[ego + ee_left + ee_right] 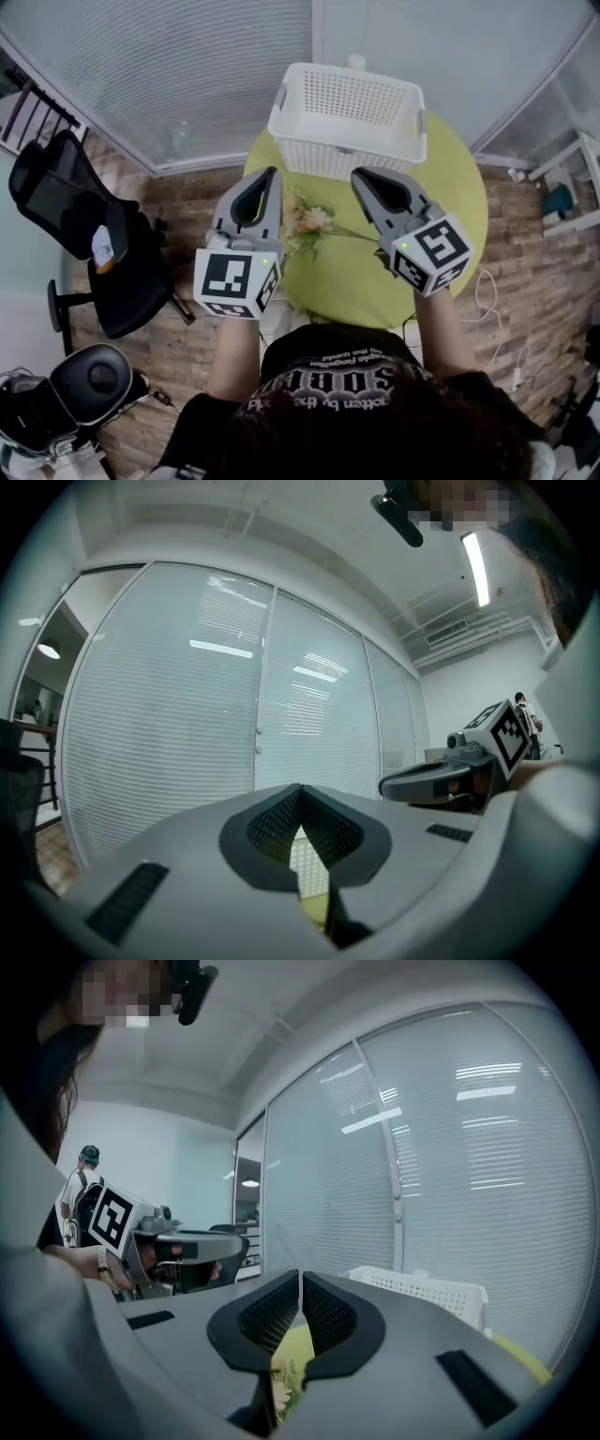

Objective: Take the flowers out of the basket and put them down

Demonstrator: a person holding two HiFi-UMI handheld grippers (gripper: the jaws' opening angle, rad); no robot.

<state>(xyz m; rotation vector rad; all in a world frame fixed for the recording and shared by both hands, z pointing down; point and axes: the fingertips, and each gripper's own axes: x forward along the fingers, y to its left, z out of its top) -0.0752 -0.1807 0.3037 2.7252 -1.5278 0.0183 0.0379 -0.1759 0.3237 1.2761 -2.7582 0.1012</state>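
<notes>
Office, seen from my head camera: the only writing here is white lettering across my black shirt (347,375), upside down to the lens. Only scraps can be made out, so I cannot read it through. The marker cubes on both tongs carry black-and-white square patterns, not words.

The white perforated basket (337,157) stands upright at the far side of the round yellow-green table (455,192), its open top facing up. The flowers (312,223) are not in it. They lie flat on the table just in front of the basket, between my two tongs. They are pale pink and cream blooms with green leaves. Their long axis runs across the table, with the heads toward my left and a thin stem trailing off toward my right.

My left gripper (272,172) is held above the table's near-left edge with its jaws closed tip to tip and nothing between them. My right gripper (357,175) is raised at the near right, also pinched closed and carrying nothing. In its own view the blooms show only through the gap behind the tips, down on the table.

A black chair (94,239) stands on the wood floor (534,281) to my left.
</notes>
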